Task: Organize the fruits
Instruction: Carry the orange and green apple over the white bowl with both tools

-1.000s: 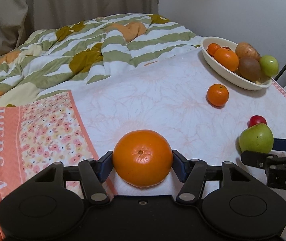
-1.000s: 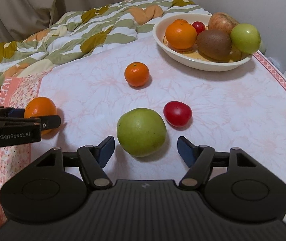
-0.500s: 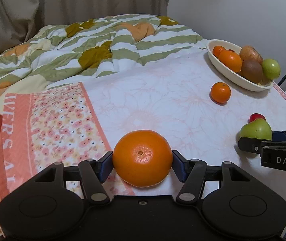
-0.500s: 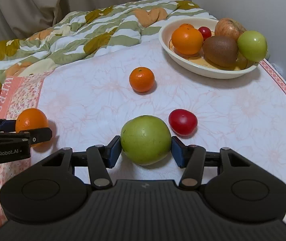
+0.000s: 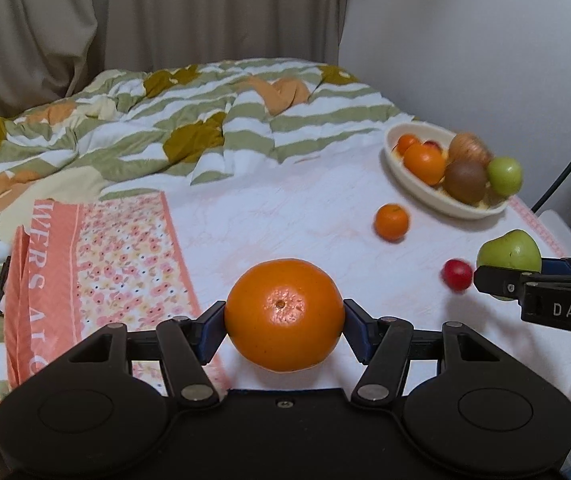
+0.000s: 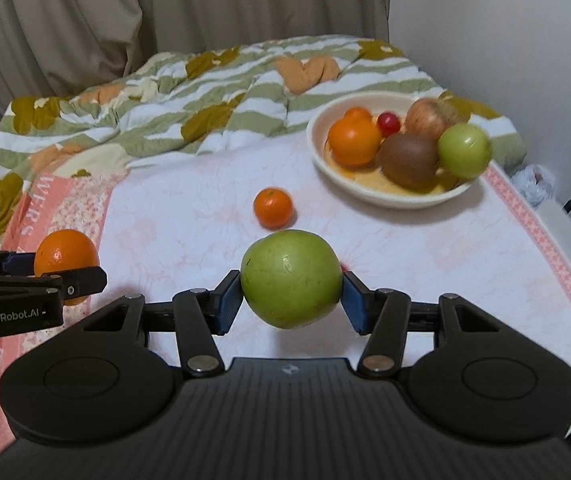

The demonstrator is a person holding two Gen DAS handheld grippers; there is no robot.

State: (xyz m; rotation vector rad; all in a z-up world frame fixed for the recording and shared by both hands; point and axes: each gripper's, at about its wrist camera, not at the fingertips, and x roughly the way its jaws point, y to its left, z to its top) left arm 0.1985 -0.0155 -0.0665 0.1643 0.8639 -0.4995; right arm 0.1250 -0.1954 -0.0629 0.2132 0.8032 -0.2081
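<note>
My left gripper [image 5: 284,322] is shut on a large orange [image 5: 284,314] and holds it above the table; the orange also shows in the right wrist view [image 6: 65,258]. My right gripper [image 6: 291,296] is shut on a big green apple [image 6: 291,278], lifted off the cloth; the apple also shows in the left wrist view [image 5: 510,249]. A cream bowl [image 6: 365,192] at the back right holds an orange, a kiwi, a green apple and other fruit. A small tangerine [image 6: 273,208] and a small red fruit [image 5: 456,274] lie on the white tablecloth.
A striped green and white quilt [image 5: 165,136] lies bunched across the back and left. An orange floral cloth [image 5: 97,264] covers the left side. Curtains and a wall stand behind. The table's right edge [image 6: 557,248] is near a white surface.
Both grippers have risen with their fruit. The right gripper closed on the green apple and lifted it off the cloth. The left gripper kept hold of the orange.
</note>
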